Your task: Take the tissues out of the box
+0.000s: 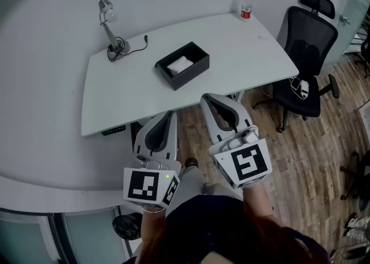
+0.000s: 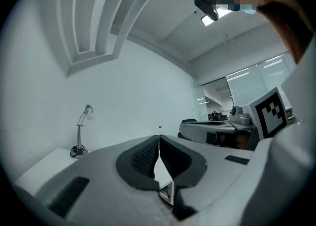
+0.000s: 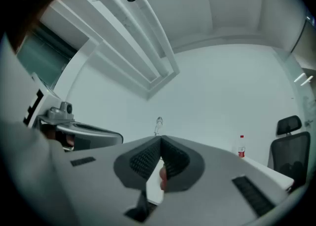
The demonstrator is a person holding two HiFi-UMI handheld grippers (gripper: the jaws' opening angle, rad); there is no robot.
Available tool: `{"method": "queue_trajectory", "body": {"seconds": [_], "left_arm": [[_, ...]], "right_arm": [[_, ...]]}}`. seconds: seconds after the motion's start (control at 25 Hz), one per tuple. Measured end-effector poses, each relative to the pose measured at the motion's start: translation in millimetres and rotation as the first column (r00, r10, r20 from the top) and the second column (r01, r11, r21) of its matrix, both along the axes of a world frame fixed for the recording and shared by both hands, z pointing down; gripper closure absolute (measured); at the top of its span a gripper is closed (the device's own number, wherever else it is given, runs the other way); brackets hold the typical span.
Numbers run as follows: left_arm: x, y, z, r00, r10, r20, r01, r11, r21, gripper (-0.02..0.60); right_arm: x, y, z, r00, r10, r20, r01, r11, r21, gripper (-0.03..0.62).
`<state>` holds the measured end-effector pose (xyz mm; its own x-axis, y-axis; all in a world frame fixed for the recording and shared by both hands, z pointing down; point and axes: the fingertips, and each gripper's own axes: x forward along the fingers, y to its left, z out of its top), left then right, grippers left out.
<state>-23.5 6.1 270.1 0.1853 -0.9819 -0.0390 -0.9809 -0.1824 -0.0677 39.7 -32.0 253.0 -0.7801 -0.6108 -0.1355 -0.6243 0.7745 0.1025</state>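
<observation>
A black open box (image 1: 182, 64) stands on the white table (image 1: 248, 55), with white tissues (image 1: 180, 63) lying inside it. Both grippers are held low in front of the person, short of the table's near edge and apart from the box. The left gripper (image 1: 169, 115) is shut with nothing between its jaws; in the left gripper view its tips (image 2: 159, 137) meet. My right gripper (image 1: 212, 101) is shut and empty too, its tips (image 3: 160, 141) touching in the right gripper view. The box is hidden in both gripper views.
A silver desk lamp (image 1: 110, 29) with its cable stands at the table's far left. A bottle with a red cap (image 1: 246, 6) is at the far right corner. A black office chair (image 1: 306, 60) sits right of the table on the wooden floor (image 1: 300, 159).
</observation>
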Motion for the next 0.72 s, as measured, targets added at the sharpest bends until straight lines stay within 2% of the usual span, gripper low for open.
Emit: {"method": "queue_trajectory", "body": {"seconds": [0.4,0.72], "left_arm": [[-15.1,-34.9,-1.7,1.0,-0.001,-0.009,0.001,1.0,-0.002,0.555],[-32.2,-61.2,1.3,1.0,-0.003,-0.018,0.003,1.0,-0.011,0.555]], "right_arm": [[-13.4,-27.3,-1.3,1.0,-0.023,0.013,0.023,0.999,-0.033,0.576],[-31.3,-52.7,4.6,0.999,-0.018,-0.026,0.017,0.999,-0.036,0.576]]}}
